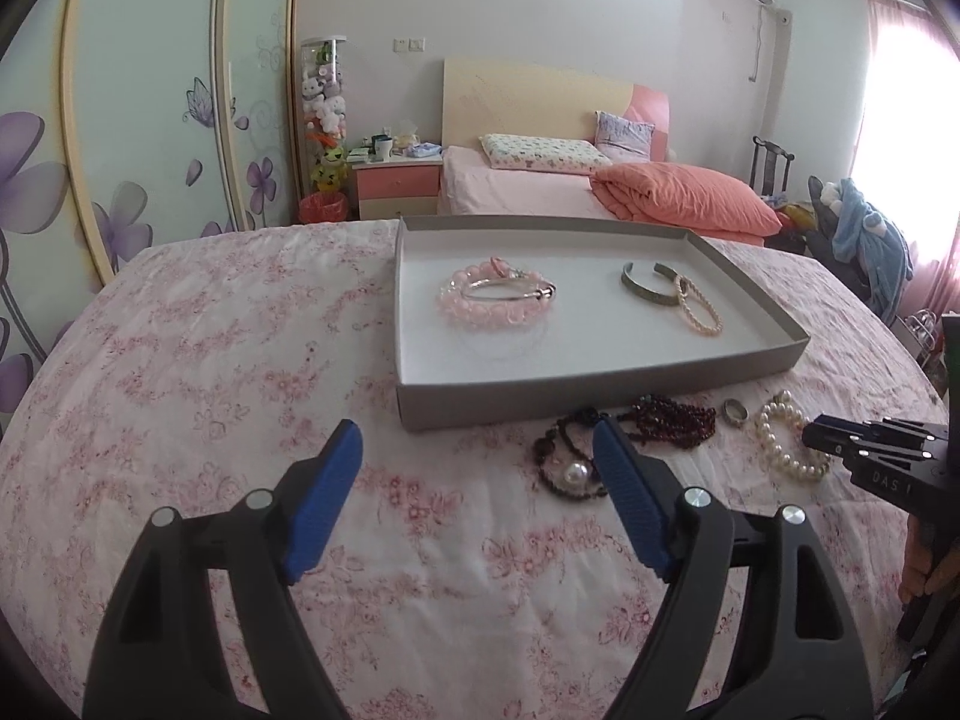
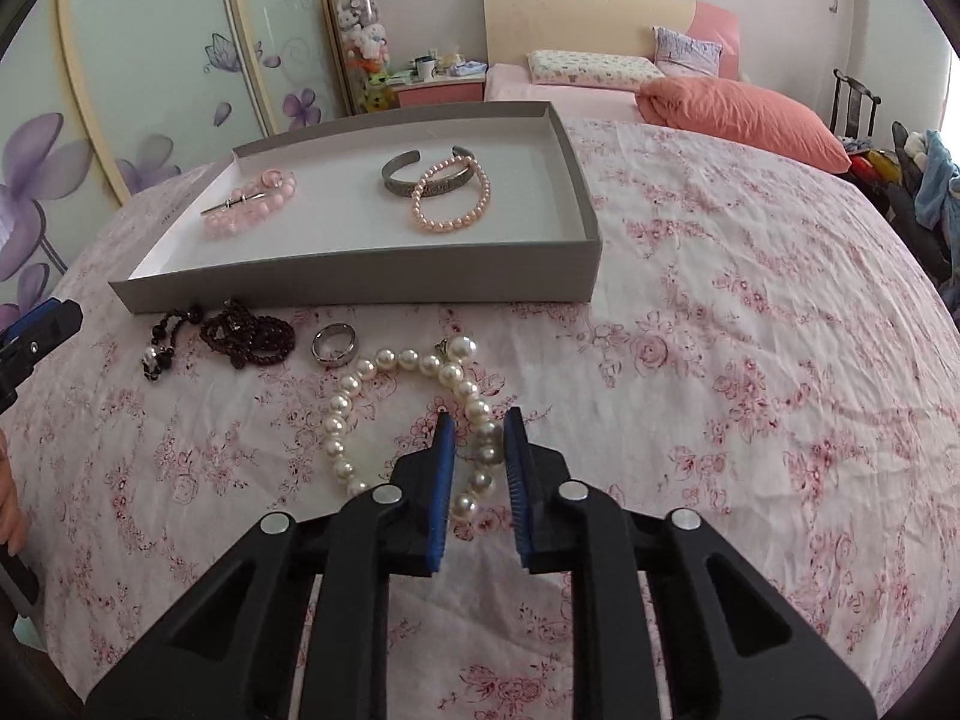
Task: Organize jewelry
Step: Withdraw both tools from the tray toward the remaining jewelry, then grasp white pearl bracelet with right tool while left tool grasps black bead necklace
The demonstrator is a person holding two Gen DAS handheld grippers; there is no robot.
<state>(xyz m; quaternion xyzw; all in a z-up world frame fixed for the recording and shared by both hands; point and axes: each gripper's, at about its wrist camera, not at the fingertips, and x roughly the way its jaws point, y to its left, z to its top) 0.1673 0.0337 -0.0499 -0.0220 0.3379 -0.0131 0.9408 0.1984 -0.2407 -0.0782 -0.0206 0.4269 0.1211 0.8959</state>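
Note:
A grey tray [image 1: 600,384] [image 2: 360,279] on the floral cloth holds a pink bead bracelet [image 1: 492,306] [image 2: 252,207] with a silver bangle on it, a metal cuff [image 1: 651,288] [image 2: 420,177] and a small pearl bracelet [image 1: 699,312] [image 2: 453,204]. In front of the tray lie a dark bead bracelet with a pearl [image 1: 561,462] [image 2: 159,342], a dark red bead strand [image 1: 678,420] [image 2: 249,333], a ring [image 1: 735,411] [image 2: 333,345] and a white pearl bracelet [image 1: 786,444] [image 2: 414,414]. My left gripper [image 1: 477,450] is open and empty. My right gripper [image 2: 478,426] [image 1: 840,438] straddles the pearl bracelet's right side, jaws narrowly apart.
The cloth-covered table [image 1: 240,360] curves off at left and right. Behind it stand a bed with an orange quilt [image 1: 678,195], a nightstand [image 1: 396,180] and a flowered wardrobe [image 1: 150,120]. A chair with clothes [image 1: 858,234] is at the right.

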